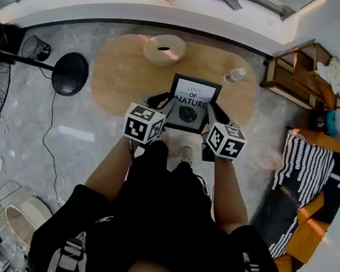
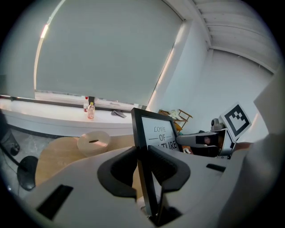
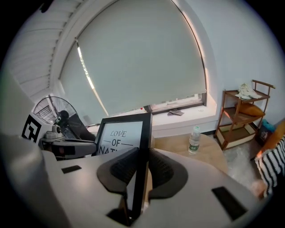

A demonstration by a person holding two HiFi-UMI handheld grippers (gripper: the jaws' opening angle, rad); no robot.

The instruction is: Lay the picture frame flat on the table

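Head view: the black rectangular picture frame (image 1: 192, 102) with a white print is held over the oval wooden table's (image 1: 119, 72) near edge. Left gripper view: the left gripper (image 2: 143, 156) pinches the frame's left edge. Right gripper view: the right gripper (image 3: 141, 167) pinches its right edge.

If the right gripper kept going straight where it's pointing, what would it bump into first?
The right gripper clamps the picture frame, which would travel with it. Beyond, the way looks free above the table, left of the bottle, probably as far as the window ledge; depth is unclear.
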